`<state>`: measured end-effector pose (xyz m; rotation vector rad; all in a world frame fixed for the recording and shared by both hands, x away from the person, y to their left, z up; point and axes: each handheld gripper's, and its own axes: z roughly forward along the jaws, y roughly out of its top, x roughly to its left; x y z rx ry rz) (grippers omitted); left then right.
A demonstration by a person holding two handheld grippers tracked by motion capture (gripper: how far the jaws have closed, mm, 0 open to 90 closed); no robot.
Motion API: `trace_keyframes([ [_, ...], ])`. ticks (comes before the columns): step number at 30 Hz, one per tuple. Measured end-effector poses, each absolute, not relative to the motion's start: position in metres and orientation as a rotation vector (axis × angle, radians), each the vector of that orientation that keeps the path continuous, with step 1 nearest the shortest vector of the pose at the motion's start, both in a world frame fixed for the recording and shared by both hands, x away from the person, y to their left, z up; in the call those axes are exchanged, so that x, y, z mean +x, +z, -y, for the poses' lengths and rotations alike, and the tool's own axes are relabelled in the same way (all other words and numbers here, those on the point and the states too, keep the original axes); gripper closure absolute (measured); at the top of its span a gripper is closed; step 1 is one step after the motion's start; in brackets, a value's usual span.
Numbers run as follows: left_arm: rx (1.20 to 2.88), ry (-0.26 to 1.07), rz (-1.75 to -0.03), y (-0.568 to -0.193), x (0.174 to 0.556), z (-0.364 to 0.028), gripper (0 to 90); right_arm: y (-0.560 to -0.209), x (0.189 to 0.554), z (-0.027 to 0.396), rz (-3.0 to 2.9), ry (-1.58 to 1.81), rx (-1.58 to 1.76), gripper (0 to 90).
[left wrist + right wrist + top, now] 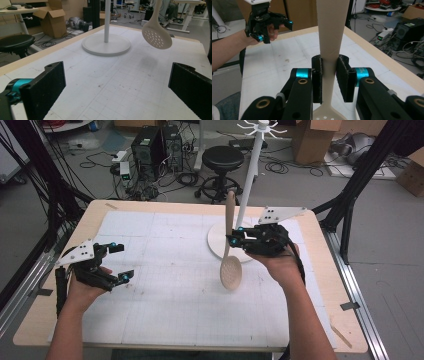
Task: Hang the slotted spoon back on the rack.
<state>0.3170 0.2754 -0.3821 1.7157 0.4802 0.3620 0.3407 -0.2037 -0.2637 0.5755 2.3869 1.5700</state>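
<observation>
1. Holding a cream slotted spoon (230,251) in my right gripper (233,239), I have both jaws clamped on its handle, seen from the high view just right of the table's centre.
2. From the right gripper view, my two black pads press either side of the spoon's (329,42) flat handle, which rises toward twelve o'clock; the perforated bowl sits at six o'clock, below the jaws.
3. In the high view the spoon hangs nearly upright, handle tip at twelve o'clock, bowl at six o'clock, lifted off the white gridded mat (165,285).
4. A white stand (248,180) with a round base (216,242) rises just behind the spoon, at about one o'clock from it, its hooked top at the upper edge.
5. My left gripper (119,262) rests at nine o'clock on the table (90,215), jaws spread wide with nothing between them.
6. From the left gripper view, those open jaws frame bare mat; the stand's base (106,46) lies at twelve o'clock and the spoon's bowl (157,37) hangs at one o'clock above the mat.
</observation>
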Motion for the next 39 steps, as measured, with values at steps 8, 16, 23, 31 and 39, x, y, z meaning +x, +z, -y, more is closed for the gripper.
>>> trace_keyframes([
  [8, 1.714, 0.363, -0.477, -0.382, 0.317, -0.276, 1.7, -0.245, 0.343, 0.225, -2.337, 1.573, 0.608, 75.6],
  [16, 1.715, 0.354, -0.472, -0.382, 0.317, -0.275, 1.7, -0.228, 0.351, 0.243, -2.314, 1.556, 0.637, 75.6],
  [23, 1.708, 0.349, -0.474, -0.382, 0.317, -0.276, 1.7, -0.211, 0.363, 0.26, -2.293, 1.529, 0.68, 75.6],
  [31, 1.706, 0.345, -0.473, -0.382, 0.317, -0.276, 1.7, -0.193, 0.378, 0.281, -2.278, 1.484, 0.731, 75.5],
  [39, 1.722, 0.344, -0.474, -0.384, 0.318, -0.274, 1.7, -0.185, 0.396, 0.293, -2.256, 1.411, 0.814, 75.5],
])
